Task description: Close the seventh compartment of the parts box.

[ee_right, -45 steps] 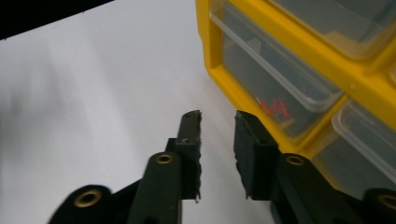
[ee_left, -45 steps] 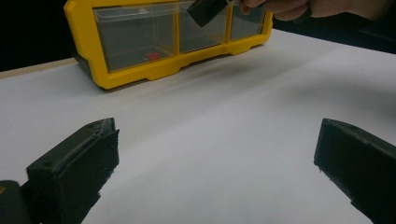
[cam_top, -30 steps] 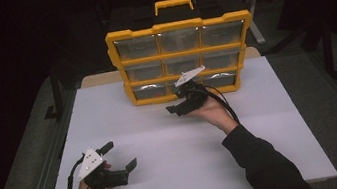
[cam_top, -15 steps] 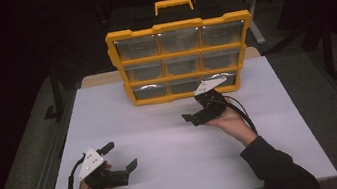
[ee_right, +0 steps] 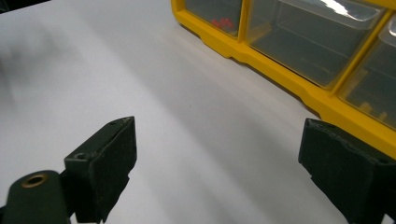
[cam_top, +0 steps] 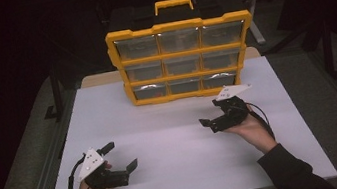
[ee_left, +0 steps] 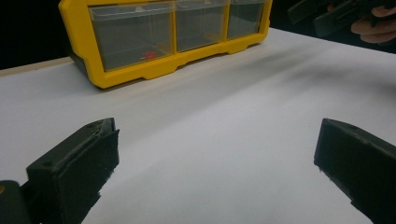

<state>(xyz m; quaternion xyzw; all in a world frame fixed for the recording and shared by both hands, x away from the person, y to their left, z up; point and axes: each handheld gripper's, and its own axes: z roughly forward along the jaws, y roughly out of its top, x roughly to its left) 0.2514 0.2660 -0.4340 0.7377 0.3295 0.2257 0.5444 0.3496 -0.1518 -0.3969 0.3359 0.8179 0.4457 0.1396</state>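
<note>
Since the earlier frames, the right gripper has drawn back from the lower drawers of the organiser to a spot nearer the person and further right, and its jaws have just been opening with nothing between them. Left gripper has kept its place at the near left of the table.

Present condition: the organiser stands upright at the far middle of the table, its long axis running left to right. Its drawer fronts face the near edge, and its yellow handle points upward at the top. Nine clear drawers sit in three rows of three. Small red items lie in the bottom left drawer.

Right gripper is held above the table just near of the organiser's bottom right corner, apart from it, jaws spread wide and empty. The right gripper view confirms bare white surface between them. Left gripper is well apart from the organiser, jaws likewise spread wide and empty.
</note>
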